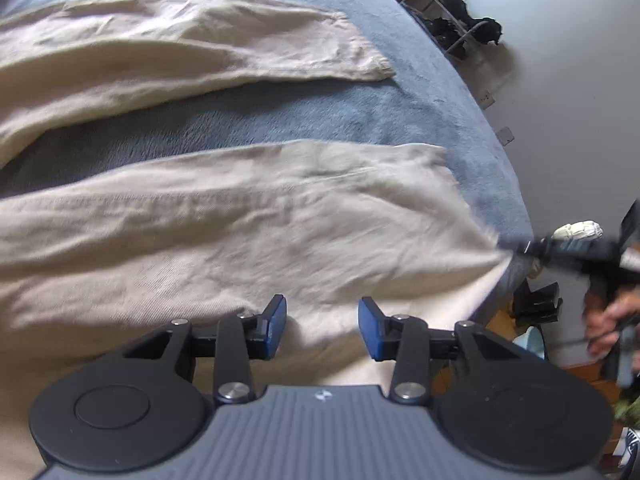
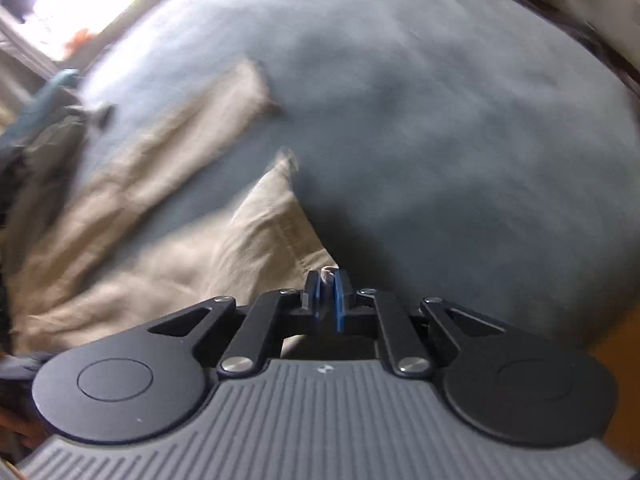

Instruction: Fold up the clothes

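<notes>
Beige trousers (image 1: 224, 220) lie spread on a blue-grey blanket (image 1: 280, 108), their two legs apart, the far leg (image 1: 192, 52) toward the top. My left gripper (image 1: 322, 326) is open, just above the near leg's edge, holding nothing. My right gripper (image 2: 327, 292) is shut on a corner of the near leg's hem (image 2: 272, 220) and pulls the cloth taut. In the left wrist view the right gripper (image 1: 516, 249) shows pinching that corner at the bed's right edge. The right wrist view is blurred.
The bed's edge curves down the right side (image 1: 500, 152). Beyond it are a grey floor, a wire rack with dark shoes (image 1: 452, 16) and a white shoe (image 1: 578, 231). The person's hand (image 1: 608, 320) holds the right gripper's handle.
</notes>
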A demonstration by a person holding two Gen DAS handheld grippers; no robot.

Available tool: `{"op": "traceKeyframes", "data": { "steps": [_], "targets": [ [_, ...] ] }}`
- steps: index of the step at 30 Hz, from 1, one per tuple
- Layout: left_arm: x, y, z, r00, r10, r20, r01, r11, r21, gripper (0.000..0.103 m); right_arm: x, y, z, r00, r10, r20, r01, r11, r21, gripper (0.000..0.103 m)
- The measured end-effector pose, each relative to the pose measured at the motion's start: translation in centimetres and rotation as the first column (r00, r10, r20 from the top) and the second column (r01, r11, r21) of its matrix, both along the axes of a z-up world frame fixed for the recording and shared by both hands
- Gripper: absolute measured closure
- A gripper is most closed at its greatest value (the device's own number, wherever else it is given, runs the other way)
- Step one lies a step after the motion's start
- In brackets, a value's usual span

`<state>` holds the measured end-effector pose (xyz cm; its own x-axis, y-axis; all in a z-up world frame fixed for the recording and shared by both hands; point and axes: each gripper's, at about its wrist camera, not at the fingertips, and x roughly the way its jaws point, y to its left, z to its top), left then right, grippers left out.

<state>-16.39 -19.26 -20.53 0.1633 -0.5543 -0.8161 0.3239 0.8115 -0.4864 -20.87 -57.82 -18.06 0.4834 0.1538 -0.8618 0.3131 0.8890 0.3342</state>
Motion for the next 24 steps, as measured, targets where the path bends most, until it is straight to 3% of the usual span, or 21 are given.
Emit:
{"op": "traceKeyframes", "data": {
  "steps": [3,7,10,12,14,16,18,20,23,24],
  "targets": [
    [-0.2,0.1,-0.5,1.000,0.006,-0.007,-0.006,1.000,0.011,0.063,-1.1,-0.7,-3.4,0.994,-0.029,-0.107,0.031,0.999,0.018,0.095],
    [-0.4,0.3,-0.3,1.000,0.001,-0.003,0.000,1.000,0.019,0.062,-1.1,-2.1,-2.5,0.985,-0.132,-0.109,0.130,0.991,-0.029,0.089],
    [-0.6,0.7,0.2,1.000,0.011,0.000,-0.011,1.000,0.017,0.061,-0.1,-3.8,-0.2,0.984,-0.174,-0.038,0.170,0.982,-0.083,0.088],
    [-1.1,1.3,0.5,1.000,0.028,0.001,-0.029,0.999,0.024,0.061,2.1,-3.1,1.1,0.998,-0.055,0.021,0.056,0.994,-0.091,0.087],
    [-1.6,2.1,0.8,0.999,0.050,0.002,-0.050,0.998,0.041,0.061,5.5,-0.2,1.9,0.981,0.178,0.076,-0.170,0.980,-0.100,0.085],
    [-2.2,3.1,1.2,0.996,0.087,-0.001,-0.087,0.994,0.067,0.061,8.8,4.0,2.0,0.898,0.423,0.119,-0.413,0.905,-0.102,0.080],
    [-2.9,4.6,1.6,0.991,0.135,-0.005,-0.134,0.986,0.099,0.061,11.8,8.5,1.5,0.775,0.614,0.153,-0.605,0.789,-0.101,0.074],
    [-3.8,6.5,1.9,0.982,0.188,0.003,-0.187,0.974,0.129,0.060,14.1,12.5,1.0,0.662,0.731,0.166,-0.722,0.682,-0.119,0.073],
    [-5.1,9.5,1.8,0.959,0.283,0.010,-0.280,0.943,0.177,0.060,17.2,18.3,-0.4,0.487,0.859,0.157,-0.855,0.505,-0.117,0.064],
    [-5.5,10.5,1.8,0.949,0.314,0.014,-0.311,0.931,0.193,0.060,17.7,19.7,-1.0,0.442,0.886,0.138,-0.879,0.458,-0.131,0.063]
  ]
}}
